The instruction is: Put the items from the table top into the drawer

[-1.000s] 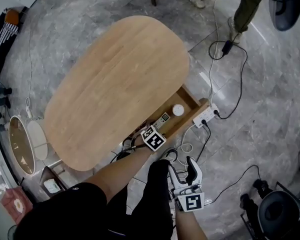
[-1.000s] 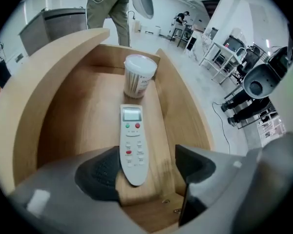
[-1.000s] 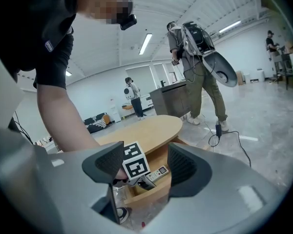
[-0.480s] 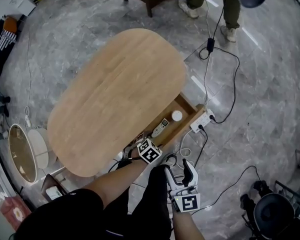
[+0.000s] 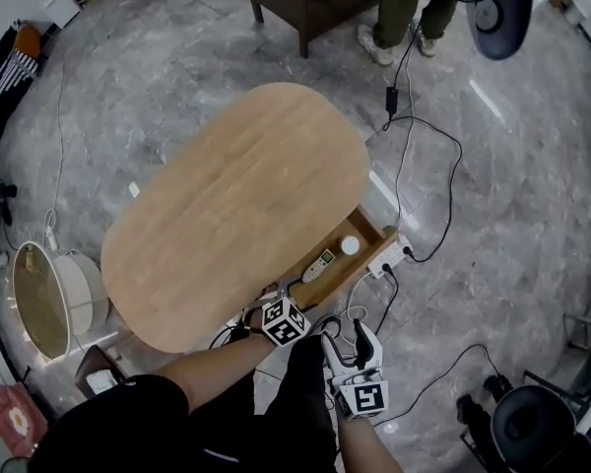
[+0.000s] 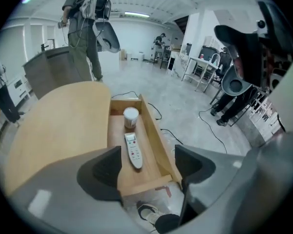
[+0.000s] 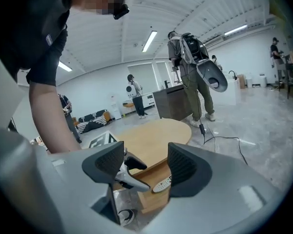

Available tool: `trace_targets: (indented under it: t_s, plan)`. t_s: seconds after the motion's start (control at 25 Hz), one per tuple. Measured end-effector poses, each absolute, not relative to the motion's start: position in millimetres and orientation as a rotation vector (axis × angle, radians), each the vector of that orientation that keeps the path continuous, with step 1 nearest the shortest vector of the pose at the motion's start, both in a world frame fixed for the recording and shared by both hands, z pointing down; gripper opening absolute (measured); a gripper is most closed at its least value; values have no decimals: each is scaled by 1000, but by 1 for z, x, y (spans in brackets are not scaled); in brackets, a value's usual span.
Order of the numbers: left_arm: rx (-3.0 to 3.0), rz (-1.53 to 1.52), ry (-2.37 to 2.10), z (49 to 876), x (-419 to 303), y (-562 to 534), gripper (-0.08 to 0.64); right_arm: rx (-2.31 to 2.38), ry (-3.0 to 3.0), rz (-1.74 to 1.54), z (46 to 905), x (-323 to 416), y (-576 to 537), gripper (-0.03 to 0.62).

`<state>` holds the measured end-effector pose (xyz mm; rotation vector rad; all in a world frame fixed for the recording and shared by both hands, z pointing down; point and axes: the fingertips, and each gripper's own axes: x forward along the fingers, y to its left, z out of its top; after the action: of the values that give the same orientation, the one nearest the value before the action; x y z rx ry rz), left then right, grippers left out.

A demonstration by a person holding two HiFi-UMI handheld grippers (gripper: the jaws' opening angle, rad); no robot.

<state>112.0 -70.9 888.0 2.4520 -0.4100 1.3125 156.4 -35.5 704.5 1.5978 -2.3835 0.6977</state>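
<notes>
Inspecting the head view, the table top [image 5: 236,205] was bare and the drawer [image 5: 335,256] stood open at its right edge holding the remote [image 5: 318,265] and white jar [image 5: 349,246]; a crooked or hard push shut could jam it or topple the jar. The left gripper view showed the left gripper [image 6: 147,165], jaws apart and empty, above the drawer's near end, the remote just beyond. The right gripper view showed the right gripper [image 7: 145,164], likewise parted on nothing, well short of the drawer.
</notes>
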Motion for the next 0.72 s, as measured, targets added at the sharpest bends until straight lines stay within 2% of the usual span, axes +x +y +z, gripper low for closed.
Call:
trace_targets:
  t_s: [0.4,0.72]
  plan:
    - [2575,1142,-513,740,32,-96,314,1591,-2267,745,638,120,-41,285]
    - [2640,994,-576,655,-4,-104,305,1539,-2328,631,569,76,-62,287]
